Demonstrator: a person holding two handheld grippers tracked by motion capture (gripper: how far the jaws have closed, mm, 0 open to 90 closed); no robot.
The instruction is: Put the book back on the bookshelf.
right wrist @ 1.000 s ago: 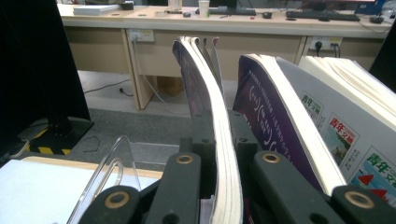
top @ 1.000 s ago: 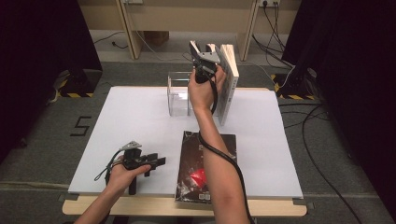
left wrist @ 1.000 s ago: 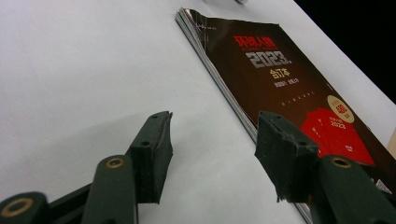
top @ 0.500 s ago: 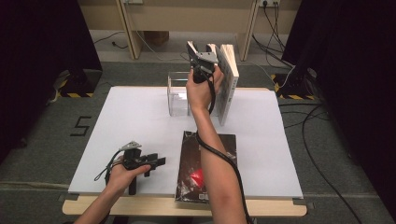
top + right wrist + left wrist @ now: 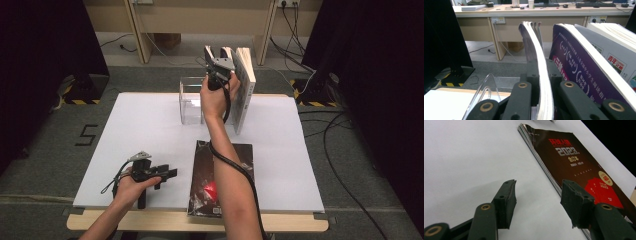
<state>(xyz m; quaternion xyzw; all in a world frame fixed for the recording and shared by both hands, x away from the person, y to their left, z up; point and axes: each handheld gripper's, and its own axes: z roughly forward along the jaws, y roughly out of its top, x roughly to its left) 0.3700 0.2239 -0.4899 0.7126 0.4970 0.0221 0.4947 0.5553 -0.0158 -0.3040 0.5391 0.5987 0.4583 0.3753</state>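
My right gripper [image 5: 214, 64] is raised at the table's far side and is shut on a thin magazine [image 5: 536, 50], which it holds upright by its edge. This magazine [image 5: 208, 52] stands just left of a purple-covered book [image 5: 574, 62] and a white book [image 5: 614, 47], both leaning upright. A clear plastic stand [image 5: 191, 100] is below and left of them. Near the front edge my left gripper [image 5: 167, 174] rests low on the white table [image 5: 140, 125], open with nothing between its jaws [image 5: 537, 200]. A dark magazine [image 5: 574, 162] with a red patch lies flat right of it.
The dark magazine [image 5: 201, 170] lies at the table's front edge under the right forearm. The upright books [image 5: 243, 85] stand at the far edge. Cables trail from both grippers. Desks and dark screens ring the table.
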